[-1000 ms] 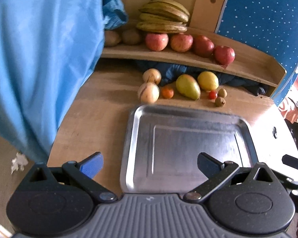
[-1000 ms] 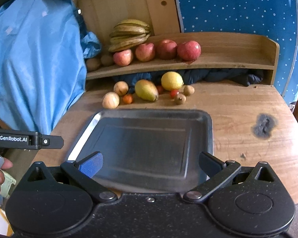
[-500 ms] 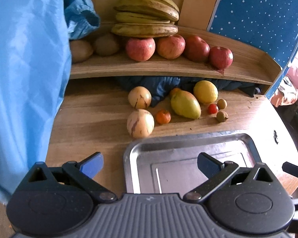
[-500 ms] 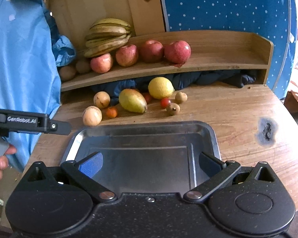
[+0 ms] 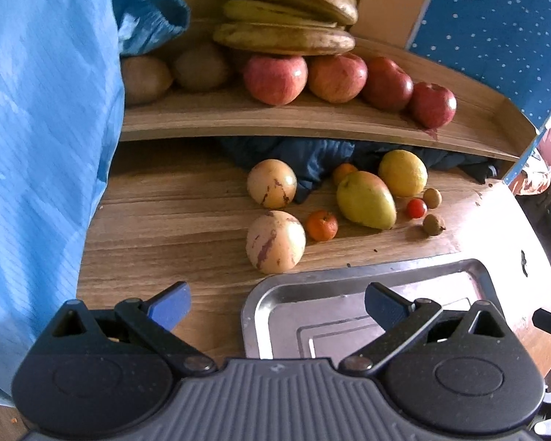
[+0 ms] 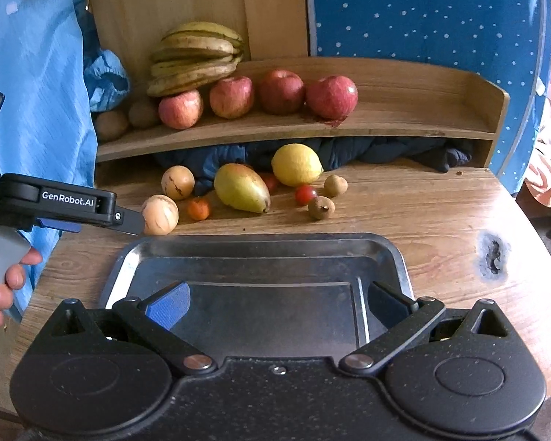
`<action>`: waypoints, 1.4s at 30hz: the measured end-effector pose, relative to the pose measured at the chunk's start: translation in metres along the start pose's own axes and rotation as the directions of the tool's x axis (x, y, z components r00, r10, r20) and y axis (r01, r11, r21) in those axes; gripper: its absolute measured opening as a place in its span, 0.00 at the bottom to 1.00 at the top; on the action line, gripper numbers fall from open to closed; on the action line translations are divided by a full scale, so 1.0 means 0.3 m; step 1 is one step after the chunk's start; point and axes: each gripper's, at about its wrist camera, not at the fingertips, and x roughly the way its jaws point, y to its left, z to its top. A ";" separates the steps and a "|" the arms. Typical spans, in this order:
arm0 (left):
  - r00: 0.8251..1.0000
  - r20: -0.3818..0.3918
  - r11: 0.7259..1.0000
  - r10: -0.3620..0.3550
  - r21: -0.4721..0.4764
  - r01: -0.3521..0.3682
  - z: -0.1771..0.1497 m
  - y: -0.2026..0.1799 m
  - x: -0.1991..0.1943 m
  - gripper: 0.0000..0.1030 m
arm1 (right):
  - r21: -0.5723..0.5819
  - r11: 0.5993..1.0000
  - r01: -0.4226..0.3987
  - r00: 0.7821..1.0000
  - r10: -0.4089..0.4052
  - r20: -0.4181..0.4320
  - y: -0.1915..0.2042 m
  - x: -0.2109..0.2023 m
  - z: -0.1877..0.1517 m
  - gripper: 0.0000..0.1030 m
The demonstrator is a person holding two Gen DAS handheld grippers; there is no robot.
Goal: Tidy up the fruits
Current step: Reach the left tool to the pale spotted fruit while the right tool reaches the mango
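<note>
Looking along the left gripper (image 5: 277, 303), its blue-padded fingers stand wide apart and hold nothing, poised low over the wooden table (image 5: 165, 228) just short of the nearest pale striped fruit (image 5: 275, 246). That fruit sits just beside the far rim of the steel tray (image 5: 312, 283), with a small orange (image 5: 321, 225) touching or nearly touching its right side. A likely slip, in my judgement: round fruit rolls, so a finger landing off-centre could nudge it into the orange or against the tray lip. A second striped fruit (image 5: 272, 183), a green-yellow mango (image 5: 365, 199), a lemon (image 5: 403, 173), a cherry tomato (image 5: 416, 208) and two small brown fruits lie behind in a tight cluster. To the left the table is bare up to a hanging blue cloth (image 5: 44, 139), which could snag a wide swing. The shelf (image 5: 275, 121) above, carrying apples (image 5: 275, 79) and bananas (image 5: 286, 18), limits how high a lift may go near the back.

From the right gripper (image 6: 277, 303), fingers likewise spread and unladen, hovering over the tray's near half; the tray holds no fruit. The left gripper's tip appears almost against the striped fruit (image 6: 159, 215); both tools could crowd one another at that corner. Open table lies to the right, past a dark burn mark (image 6: 492, 253).
</note>
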 end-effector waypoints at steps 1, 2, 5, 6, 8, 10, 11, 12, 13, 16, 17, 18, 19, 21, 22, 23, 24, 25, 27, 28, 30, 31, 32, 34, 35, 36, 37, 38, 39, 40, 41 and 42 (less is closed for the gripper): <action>1.000 -0.004 1.000 0.001 -0.008 -0.001 0.002 0.008 0.008 1.00 | -0.008 1.000 -0.006 1.000 0.006 -0.004 0.004 0.009 0.005 1.00; 1.000 -0.008 1.000 0.002 -0.016 -0.002 0.005 0.015 0.017 1.00 | -0.018 1.000 -0.015 1.000 0.015 -0.008 0.008 0.020 0.010 1.00; 1.000 -0.019 0.999 -0.003 -0.032 0.002 0.018 0.034 0.039 1.00 | -0.061 0.997 -0.049 0.999 0.048 -0.018 0.011 0.061 0.028 1.00; 1.000 -0.018 0.999 -0.003 -0.034 0.002 0.025 0.036 0.045 1.00 | -0.078 0.995 -0.061 0.998 0.059 -0.025 0.010 0.078 0.038 1.00; 1.000 -0.009 0.999 -0.003 -0.034 0.003 0.038 0.043 0.055 1.00 | -0.107 0.992 -0.069 0.997 0.066 -0.032 0.006 0.106 0.060 1.00; 1.000 -0.006 0.999 0.008 -0.043 -0.009 0.053 0.049 0.069 1.00 | -0.138 0.987 -0.078 0.997 0.074 -0.032 0.002 0.135 0.089 1.00; 1.000 -0.007 0.999 0.010 -0.049 -0.010 0.060 0.051 0.077 1.00 | -0.154 0.985 -0.082 0.996 0.078 -0.033 -0.002 0.150 0.104 1.00; 1.000 -0.008 0.999 0.009 -0.054 -0.010 0.067 0.052 0.085 1.00 | -0.170 0.982 -0.084 0.996 0.079 -0.036 -0.005 0.166 0.121 1.00; 1.000 -0.010 0.998 0.009 -0.056 -0.010 0.074 0.051 0.093 1.00 | -0.183 0.979 -0.085 0.996 0.080 -0.038 -0.007 0.180 0.135 1.00; 1.000 -0.019 0.998 0.010 -0.060 -0.011 0.089 0.046 0.118 1.00 | -0.222 0.972 -0.078 0.997 0.071 -0.040 -0.008 0.226 0.181 1.00; 1.000 -0.023 0.998 0.008 -0.062 -0.009 0.094 0.046 0.127 1.00 | -0.236 0.969 -0.071 0.997 0.064 -0.037 -0.007 0.239 0.192 1.00; 1.000 -0.026 0.998 0.008 -0.063 -0.009 0.098 0.046 0.135 1.00 | -0.253 0.965 -0.064 0.998 0.057 -0.033 -0.003 0.253 0.204 1.00; 1.000 -0.030 0.998 0.010 -0.065 -0.012 0.102 0.045 0.143 1.00 | -0.269 0.961 -0.060 0.998 0.055 -0.029 0.000 0.265 0.214 1.00; 0.999 -0.040 0.997 0.016 -0.071 -0.019 0.108 0.044 0.159 1.00 | -0.298 0.952 -0.063 0.998 0.059 -0.023 0.007 0.290 0.234 0.99; 0.999 -0.044 0.997 0.019 -0.074 -0.022 0.110 0.045 0.167 1.00 | -0.311 0.948 -0.068 0.998 0.064 -0.023 0.011 0.302 0.243 0.99; 0.999 -0.045 0.997 0.022 -0.077 -0.026 0.111 0.047 0.173 1.00 | -0.323 0.943 -0.076 0.997 0.071 -0.027 0.012 0.316 0.252 0.99; 0.999 -0.046 0.996 0.026 -0.082 -0.029 0.112 0.048 0.177 1.00 | -0.336 0.938 -0.085 0.996 0.079 -0.032 0.013 0.330 0.260 0.99; 0.999 -0.046 0.996 0.028 -0.088 -0.032 0.113 0.049 0.182 1.00 | -0.346 0.934 -0.092 0.996 0.085 -0.036 0.016 0.341 0.267 0.99; 0.998 -0.049 0.994 0.032 -0.098 -0.037 0.115 0.051 0.194 1.00 | -0.369 0.924 -0.098 0.995 0.087 -0.046 0.022 0.366 0.279 0.99; 0.998 -0.053 0.994 0.033 -0.102 -0.039 0.116 0.052 0.199 1.00 | -0.382 0.919 -0.097 0.995 0.083 -0.052 0.026 0.378 0.282 0.99; 0.997 -0.060 0.993 0.038 -0.108 -0.044 0.119 0.050 0.211 1.00 | -0.406 0.909 -0.098 0.995 0.081 -0.060 0.033 0.400 0.287 0.97; 0.997 -0.063 0.993 0.039 -0.111 -0.046 0.120 0.051 0.216 1.00 | -0.414 0.904 -0.102 0.995 0.083 -0.063 0.037 0.410 0.288 0.96; 0.997 -0.064 0.993 0.038 -0.113 -0.045 0.120 0.051 0.220 1.00 | -0.422 0.900 -0.105 0.994 0.085 -0.067 0.042 0.421 0.291 0.95; 0.997 -0.065 0.992 0.036 -0.120 -0.044 0.121 0.053 0.227 0.99 | -0.439 0.891 -0.113 0.993 0.089 -0.074 0.050 0.438 0.292 0.92; 0.997 -0.065 0.992 0.035 -0.123 -0.043 0.124 0.050 0.235 0.99 | -0.448 0.886 -0.115 0.993 0.092 -0.075 0.055 0.445 0.293 0.91; 0.997 -0.066 0.991 0.032 -0.125 -0.041 0.125 0.050 0.238 0.99 | -0.456 0.882 -0.118 0.993 0.094 -0.075 0.059 0.453 0.295 0.90; 0.997 -0.066 0.991 0.030 -0.126 -0.038 0.126 0.049 0.241 0.99 | -0.463 0.878 -0.121 0.992 0.097 -0.075 0.064 0.460 0.296 0.89; 0.997 -0.067 0.991 0.026 -0.127 -0.035 0.127 0.048 0.242 0.99 | -0.470 0.874 -0.123 0.992 0.099 -0.077 0.068 0.466 0.296 0.89; 0.997 -0.067 0.991 0.023 -0.128 -0.031 0.127 0.046 0.245 0.99 | -0.478 0.870 -0.123 0.992 0.097 -0.077 0.073 0.473 0.296 0.88; 0.998 -0.067 0.991 0.019 -0.130 -0.028 0.127 0.045 0.247 0.98 | -0.483 0.867 -0.120 0.993 0.094 -0.078 0.078 0.479 0.297 0.87; 0.997 -0.070 0.991 0.016 -0.133 -0.025 0.127 0.043 0.250 0.97 | -0.486 0.866 -0.116 0.993 0.089 -0.078 0.083 0.484 0.298 0.86; 0.997 -0.072 0.991 0.013 -0.135 -0.023 0.127 0.041 0.256 0.96 | -0.488 0.865 -0.115 0.993 0.088 -0.077 0.087 0.488 0.299 0.85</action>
